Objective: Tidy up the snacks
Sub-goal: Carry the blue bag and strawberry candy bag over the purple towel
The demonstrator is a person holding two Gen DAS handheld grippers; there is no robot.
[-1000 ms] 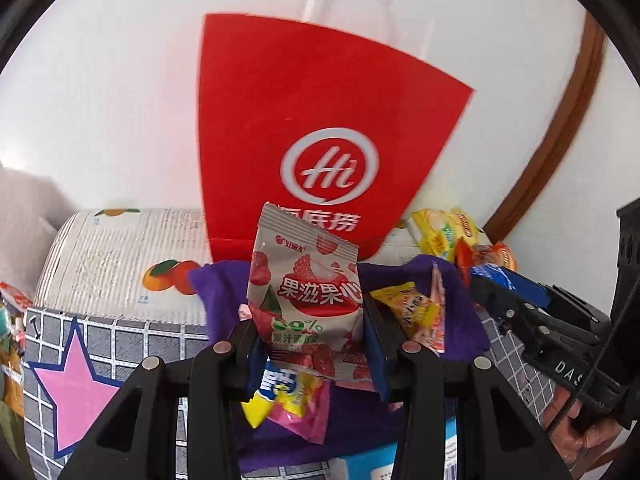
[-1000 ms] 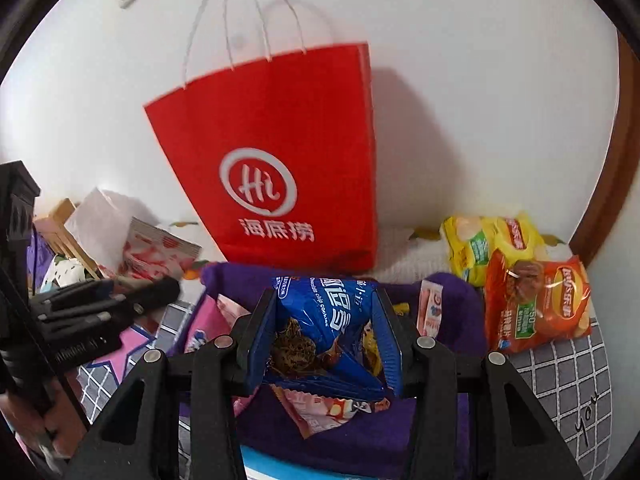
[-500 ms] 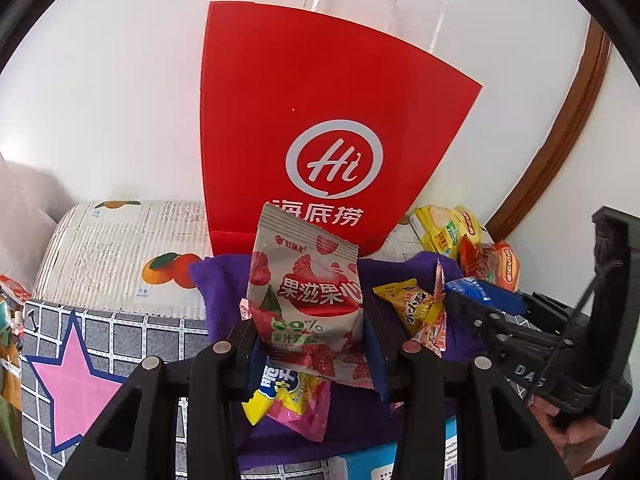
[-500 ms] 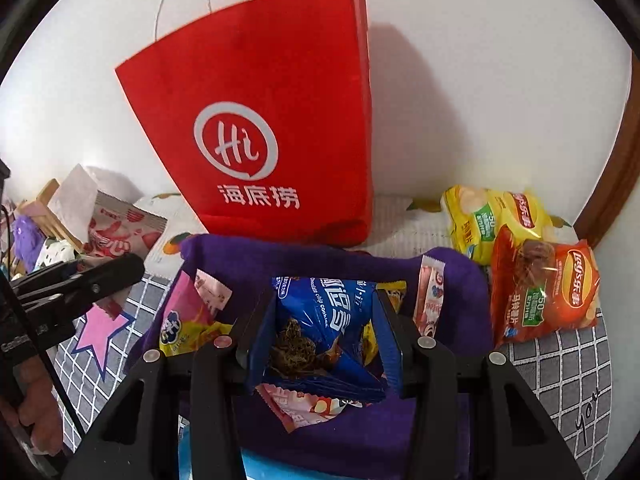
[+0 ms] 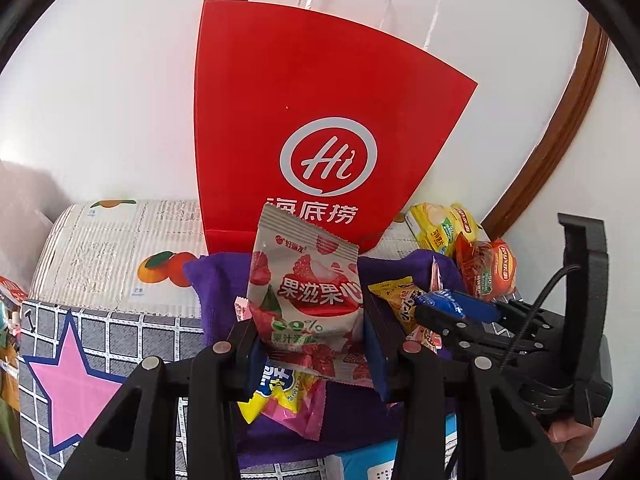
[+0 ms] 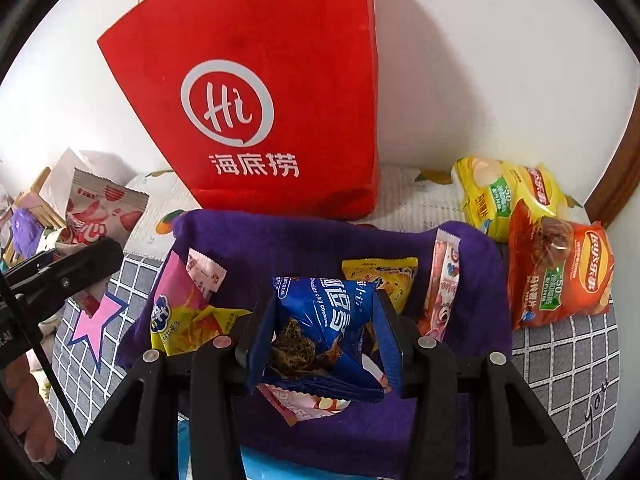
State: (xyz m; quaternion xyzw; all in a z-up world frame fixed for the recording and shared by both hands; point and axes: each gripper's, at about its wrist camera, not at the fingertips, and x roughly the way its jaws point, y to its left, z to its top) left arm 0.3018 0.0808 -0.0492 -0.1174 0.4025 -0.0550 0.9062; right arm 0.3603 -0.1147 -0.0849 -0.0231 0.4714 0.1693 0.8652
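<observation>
My left gripper (image 5: 310,344) pinches a strawberry packet (image 5: 306,300). My right gripper (image 6: 326,344) pinches a blue cookie bag (image 6: 320,332) over the purple cloth (image 6: 280,244)

The left gripper (image 5: 310,344) pointed down and forward. Its two black fingers (image 5: 244,340) stood close together, and the blue pads squeezed a pink and white snack pack (image 5: 304,296) from both sides. The pack stood up between them.

The right gripper (image 6: 324,344) pointed down more steeply. Its blue pads pressed on a blue cookie pack (image 6: 320,320) and held it up.

In the left view, the right gripper came in from the right side, with part of a hand (image 5: 568,434) under it. In the right view, the left gripper showed at the left edge, with a hand (image 6: 28,408) below it.
</observation>
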